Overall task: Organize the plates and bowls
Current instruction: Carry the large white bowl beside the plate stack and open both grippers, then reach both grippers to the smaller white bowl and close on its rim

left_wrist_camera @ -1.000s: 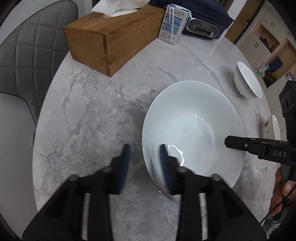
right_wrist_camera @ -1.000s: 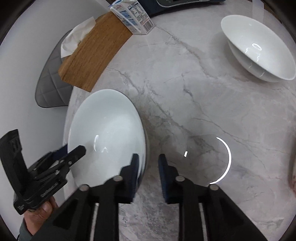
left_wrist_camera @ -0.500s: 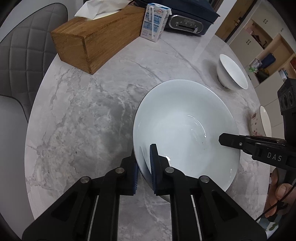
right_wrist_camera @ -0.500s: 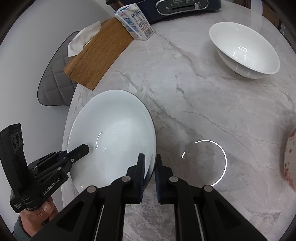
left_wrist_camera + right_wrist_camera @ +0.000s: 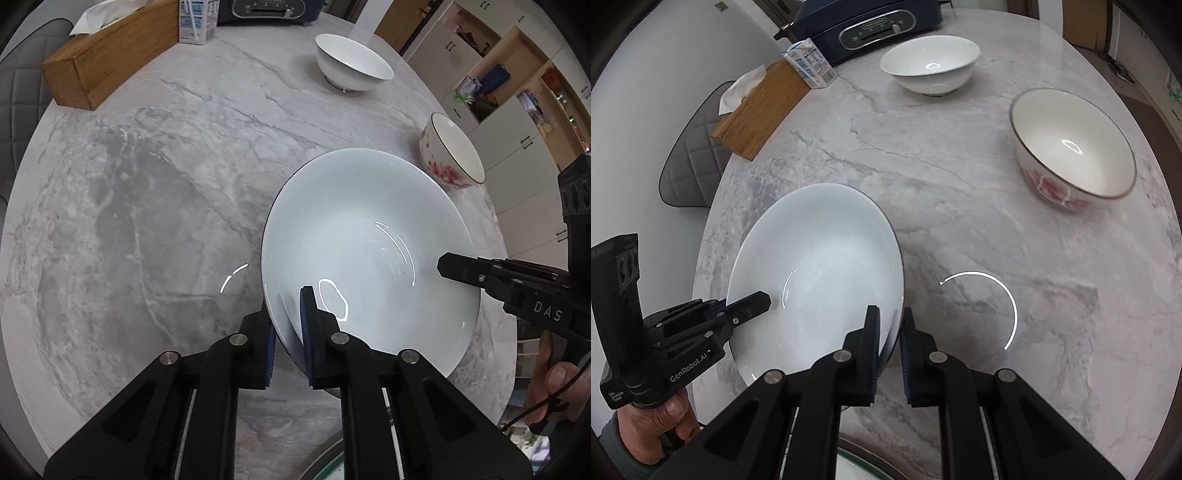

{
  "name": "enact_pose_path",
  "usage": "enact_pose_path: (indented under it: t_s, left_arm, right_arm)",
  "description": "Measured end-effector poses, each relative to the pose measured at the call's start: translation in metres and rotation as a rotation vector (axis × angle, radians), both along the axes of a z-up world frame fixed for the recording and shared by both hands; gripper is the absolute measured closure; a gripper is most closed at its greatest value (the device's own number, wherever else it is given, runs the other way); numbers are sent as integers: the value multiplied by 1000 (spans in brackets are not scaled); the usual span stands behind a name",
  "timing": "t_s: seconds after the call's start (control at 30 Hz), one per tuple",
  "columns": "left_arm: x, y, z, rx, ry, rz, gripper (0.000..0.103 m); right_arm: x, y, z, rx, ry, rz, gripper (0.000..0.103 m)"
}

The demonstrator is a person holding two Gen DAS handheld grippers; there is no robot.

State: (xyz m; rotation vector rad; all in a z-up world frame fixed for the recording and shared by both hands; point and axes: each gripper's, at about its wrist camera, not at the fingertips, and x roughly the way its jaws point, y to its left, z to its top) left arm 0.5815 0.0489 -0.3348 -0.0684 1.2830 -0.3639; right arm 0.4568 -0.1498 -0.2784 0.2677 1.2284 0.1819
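A large white deep plate [image 5: 369, 240] is held above the marble table, gripped on two sides. My left gripper [image 5: 288, 325] is shut on its near rim. My right gripper [image 5: 888, 339] is shut on the opposite rim of the plate [image 5: 820, 273]. The right gripper also shows in the left wrist view [image 5: 443, 264], and the left one in the right wrist view [image 5: 764, 301]. A white bowl [image 5: 352, 66] [image 5: 931, 62] stands at the far side. A flowered bowl [image 5: 452, 155] [image 5: 1071, 147] stands to the right.
A wooden tissue box [image 5: 107, 55] [image 5: 761, 110], a milk carton [image 5: 195, 20] [image 5: 810, 64] and a dark appliance [image 5: 871, 26] stand at the far edge. A grey chair [image 5: 690, 162] is beyond the table. A glass rim [image 5: 860, 454] shows just below the grippers.
Both grippers closed onto the plate's rim, then carried it up and to the right. The view has swung so both bowls now show.
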Motion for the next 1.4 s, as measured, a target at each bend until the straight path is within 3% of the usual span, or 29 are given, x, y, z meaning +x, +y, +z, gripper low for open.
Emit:
enact_pose_path:
  t_s: [0.3,0.67,0.7,0.73,0.8,0.87,0.97,1.07,1.17,1.27,1.4]
  left_arm:
    - [-23,-36,-15,31,20,-26,92]
    - [-19,-40,-23,59,2,-23,89]
    - [-20,-40,-24,52,2,-21,82]
    - [-21,-38,-23,44,-1,-18,66]
    - [-24,-34,-20,34,-10,-7,44]
    - [-26,-28,-16,20,-11,9,43]
    - [-29,-14,-4,8,-9,45,30]
    - [-28,5,17,-16,-10,81,26]
    - [-7,23,38,-41,-35,124,3]
    - [33,26,58,4,-104,133,0]
    - [99,1,84,29,-232,53,0]
  right_arm:
    - [-28,-29,-15,8,15,-60,91]
    - [-33,-27,-23,24,1,-50,86]
    - [-33,-27,-23,29,1,-46,84]
    - [-34,-26,-22,34,-1,-42,80]
    - [-35,-24,-20,38,-16,-33,76]
    - [-37,-24,-16,43,-29,-31,61]
    - [-43,-32,-8,61,-37,-52,43]
    - [-53,-54,11,74,-58,-100,34]
    - [-47,-83,40,97,-136,-152,18]
    - [-14,-109,66,122,-203,-193,0]
    - [60,-120,88,94,-225,-148,0]
